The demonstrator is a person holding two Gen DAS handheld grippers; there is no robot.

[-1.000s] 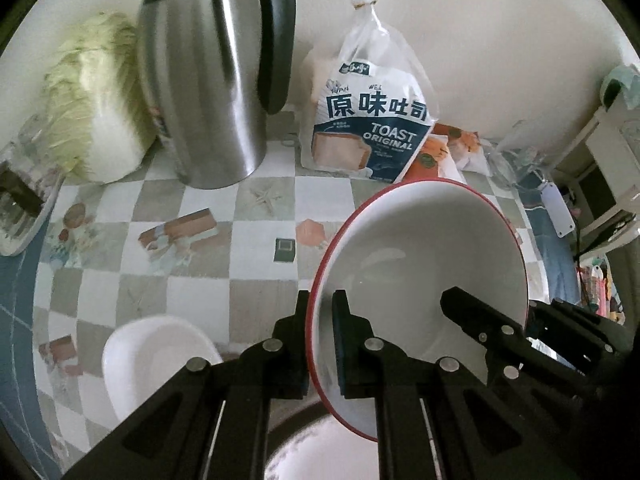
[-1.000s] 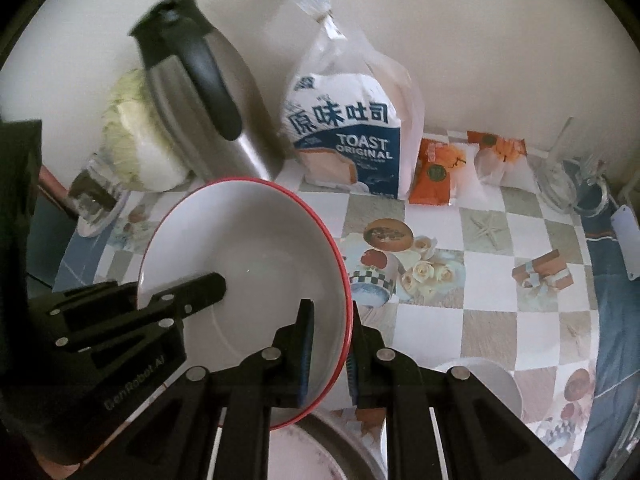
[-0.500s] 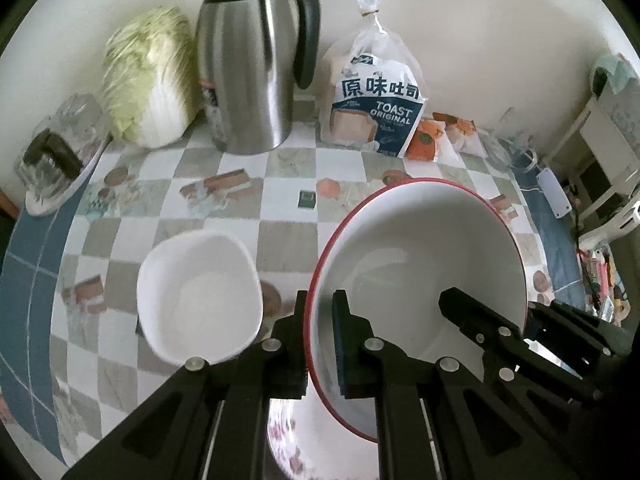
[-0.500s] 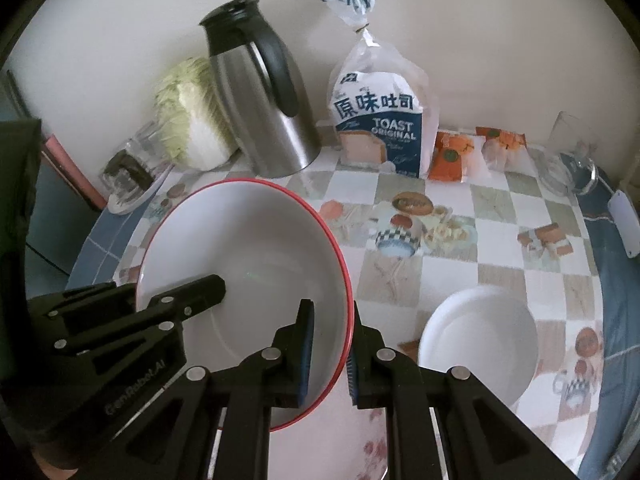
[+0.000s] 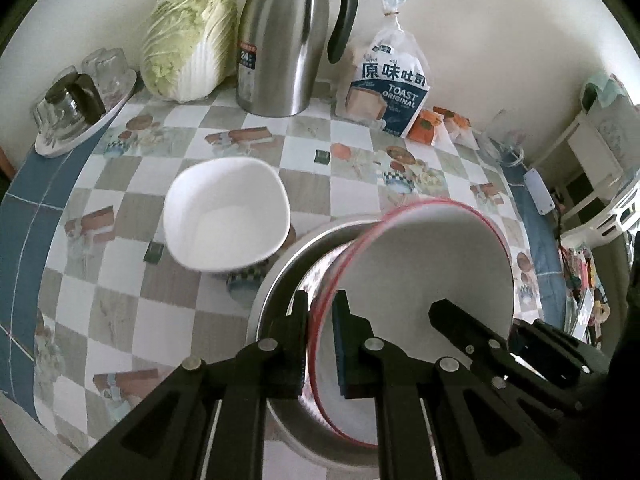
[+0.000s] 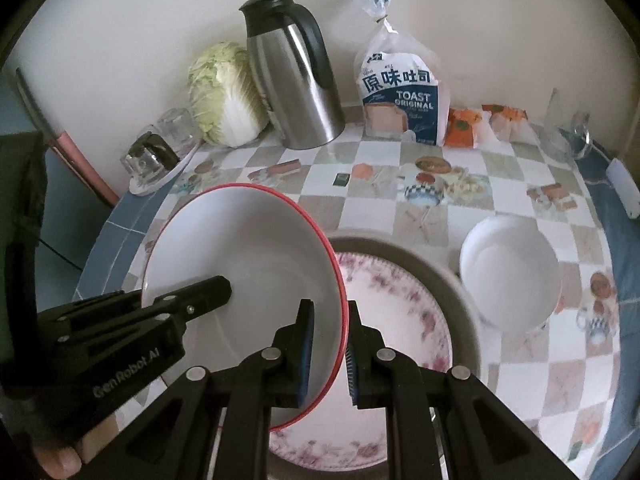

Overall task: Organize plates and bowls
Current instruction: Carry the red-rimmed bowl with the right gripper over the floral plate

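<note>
Both grippers are clamped on opposite edges of one red-rimmed white bowl (image 6: 240, 264), which is held tilted above a flowered plate (image 6: 400, 304) lying in a wide grey dish (image 6: 452, 276) on the checked tablecloth (image 5: 120, 300). The left gripper (image 5: 320, 340) pinches the rim on one side, the right gripper (image 6: 328, 344) the other. A smaller white bowl (image 5: 226, 220) stands on the cloth just beside the dish. A steel jug (image 5: 288, 44), cabbage (image 5: 188, 36) and toast bag (image 5: 390, 88) stand along the wall.

Cabbage (image 5: 188, 36); thermos (image 5: 288, 40); toast bag (image 5: 390, 88)
</note>
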